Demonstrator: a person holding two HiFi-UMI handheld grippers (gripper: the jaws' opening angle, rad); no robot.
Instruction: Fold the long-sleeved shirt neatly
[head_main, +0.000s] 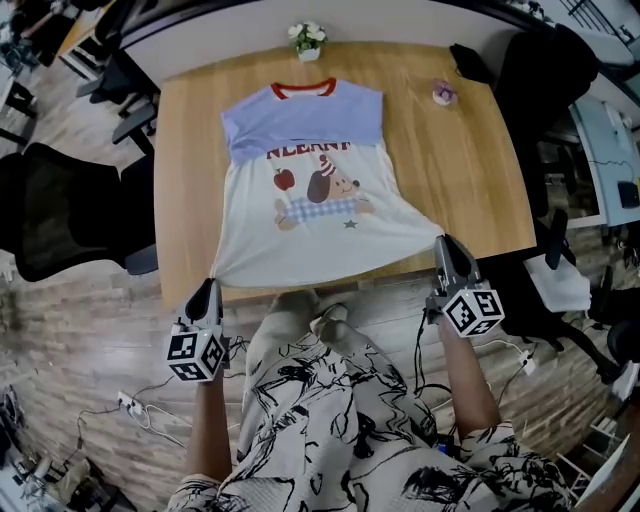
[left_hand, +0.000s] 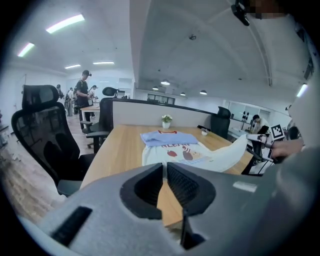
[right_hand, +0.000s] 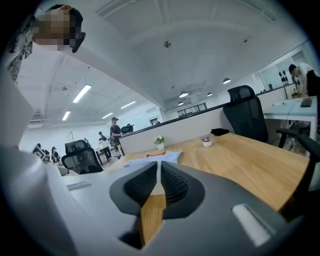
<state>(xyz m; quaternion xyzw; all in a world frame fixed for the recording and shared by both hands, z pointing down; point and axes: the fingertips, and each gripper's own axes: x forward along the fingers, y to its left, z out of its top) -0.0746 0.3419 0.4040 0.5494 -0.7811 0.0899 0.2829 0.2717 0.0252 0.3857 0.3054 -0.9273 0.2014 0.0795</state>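
Two grippers, both clamped down to a sliver. On the near-left hem corner of the shirt (head_main: 310, 225): the left gripper (head_main: 210, 286). On the near-right hem corner: the right gripper (head_main: 446, 243). The right gripper view shows a thin white strip of cloth between the pads. The left gripper view shows jaws nearly touching and the cloth there is hard to make out, but the head view has the corner drawn tight to its tips.

The shirt lies face up on the wooden table (head_main: 450, 170), red collar at the far side, blue band across the chest, white lower part with a dog print. Both hem corners sit raised at the near edge, hem stretched between them.

Containers: white pot (head_main: 309, 54) at the far edge holds white flowers (head_main: 307, 33). A small pot (head_main: 444, 95) sits far right, contents pinkish, too small to tell.
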